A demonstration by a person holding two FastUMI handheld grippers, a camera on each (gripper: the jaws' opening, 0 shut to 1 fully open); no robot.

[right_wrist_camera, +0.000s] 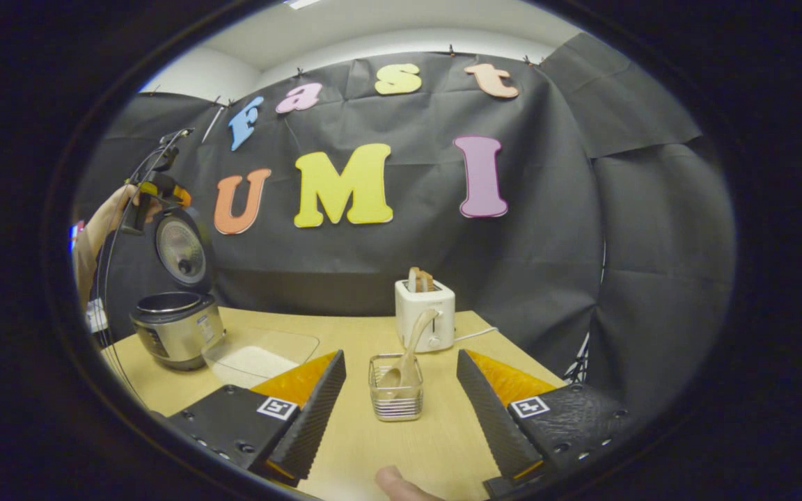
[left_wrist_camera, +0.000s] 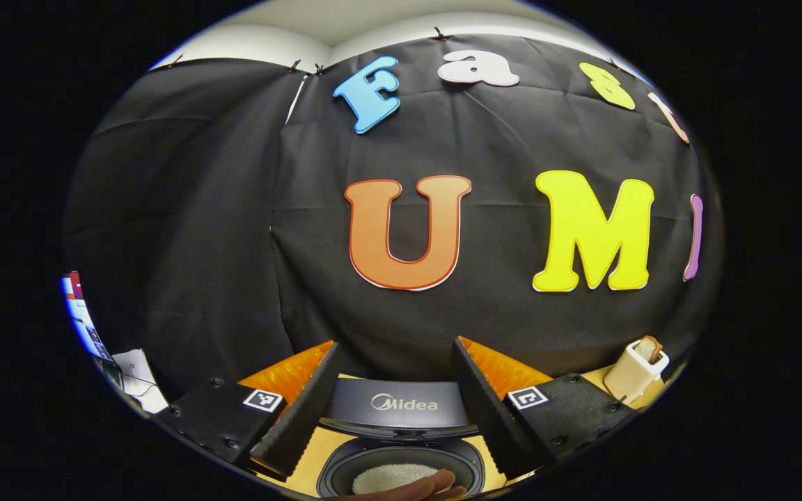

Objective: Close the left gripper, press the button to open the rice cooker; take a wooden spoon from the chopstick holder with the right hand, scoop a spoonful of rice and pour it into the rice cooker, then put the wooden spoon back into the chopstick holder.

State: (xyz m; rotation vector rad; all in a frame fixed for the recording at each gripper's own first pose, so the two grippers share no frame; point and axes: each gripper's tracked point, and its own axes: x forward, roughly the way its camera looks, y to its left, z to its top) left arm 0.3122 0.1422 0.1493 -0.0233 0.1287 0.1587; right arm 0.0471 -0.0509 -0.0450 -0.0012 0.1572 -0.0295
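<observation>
Right tongs [right_wrist_camera: 401, 403]: spread wide, empty, flanking the chopstick holder [right_wrist_camera: 395, 398] with the wooden spoon [right_wrist_camera: 408, 355] mid-surface. Left tongs [left_wrist_camera: 397, 410]: released, empty, above the open rice cooker [left_wrist_camera: 401, 463].

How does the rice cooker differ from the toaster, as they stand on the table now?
The rice cooker is round and metallic, while the toaster is boxy and white. The rice cooker's lid stands open upward; the toaster has no lid and holds bread slices in its top slots. The rice cooker stands at the table's left edge, the toaster toward the back. Both rest upright on the wooden table.
</observation>
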